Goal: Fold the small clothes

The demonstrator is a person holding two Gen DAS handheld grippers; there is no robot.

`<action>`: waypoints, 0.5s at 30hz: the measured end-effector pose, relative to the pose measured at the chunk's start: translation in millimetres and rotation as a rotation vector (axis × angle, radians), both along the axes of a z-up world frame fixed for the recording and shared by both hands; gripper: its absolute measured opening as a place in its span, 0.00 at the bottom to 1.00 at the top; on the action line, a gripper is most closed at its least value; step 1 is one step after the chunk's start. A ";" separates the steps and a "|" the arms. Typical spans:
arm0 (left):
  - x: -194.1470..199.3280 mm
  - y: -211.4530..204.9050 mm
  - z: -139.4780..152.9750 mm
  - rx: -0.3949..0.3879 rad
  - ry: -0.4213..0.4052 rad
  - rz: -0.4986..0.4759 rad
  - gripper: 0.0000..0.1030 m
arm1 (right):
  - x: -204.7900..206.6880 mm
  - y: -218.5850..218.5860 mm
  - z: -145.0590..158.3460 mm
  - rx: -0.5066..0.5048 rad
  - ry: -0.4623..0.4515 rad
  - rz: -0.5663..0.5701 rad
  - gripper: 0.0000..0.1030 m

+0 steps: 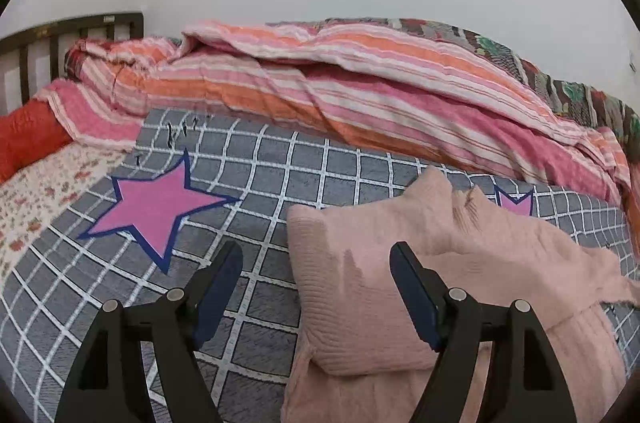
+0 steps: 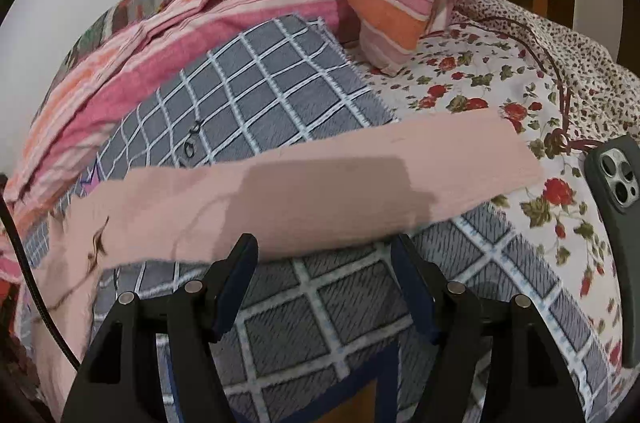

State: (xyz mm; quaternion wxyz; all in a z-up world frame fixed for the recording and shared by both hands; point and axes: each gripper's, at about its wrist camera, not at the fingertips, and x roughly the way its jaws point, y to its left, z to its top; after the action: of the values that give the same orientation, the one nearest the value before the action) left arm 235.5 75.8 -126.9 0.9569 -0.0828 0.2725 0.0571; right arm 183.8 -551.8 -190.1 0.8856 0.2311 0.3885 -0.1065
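While the pink garment (image 1: 400, 287) is lying on the grey checked blanket (image 1: 248, 183) with one part already doubled over, both the left gripper (image 1: 316, 287) and the right gripper (image 2: 326, 283) are standing spread and pinching nothing, so folding is looking partly done. Only the right wrist view is showing a long pink strip still stretched flat and a phone (image 2: 616, 223) on the floral sheet (image 2: 460, 83); only the left view is showing the folded flap.

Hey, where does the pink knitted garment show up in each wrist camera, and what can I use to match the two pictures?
Left wrist view: the pink garment fills the lower right, a folded part lying between the open fingers.
Right wrist view: the pink garment runs as a long band across the middle, just above the fingertips.
Shared landmark: the grey checked blanket lies under it in both.
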 end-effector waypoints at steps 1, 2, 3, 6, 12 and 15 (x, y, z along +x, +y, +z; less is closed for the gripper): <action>2.6 1.6 -1.9 -0.012 0.010 0.001 0.72 | 2.6 -3.9 -0.4 0.011 -0.001 -0.001 0.66; 5.1 3.1 -3.7 -0.023 0.021 0.002 0.72 | 5.7 -7.6 -0.3 0.019 -0.003 -0.009 0.66; 6.3 4.0 -5.2 -0.030 0.027 0.002 0.72 | 8.3 -11.9 0.1 0.027 -0.006 -0.022 0.66; 7.2 5.2 -7.3 -0.040 0.032 0.000 0.72 | 17.2 -21.8 0.0 0.021 0.007 -0.072 0.66; 6.3 4.8 -7.0 -0.039 0.030 -0.002 0.72 | 26.9 -28.5 0.1 -0.028 0.022 -0.099 0.12; 6.0 5.1 -6.7 -0.042 0.028 -0.002 0.72 | 26.7 -21.5 4.0 -0.061 -0.001 -0.074 0.06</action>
State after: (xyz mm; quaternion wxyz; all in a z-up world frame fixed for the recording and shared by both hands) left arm 241.5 81.0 -133.6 0.9511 -0.1019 0.2870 0.0516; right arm 210.5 -573.3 -186.2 0.8879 0.2184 0.3759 -0.1508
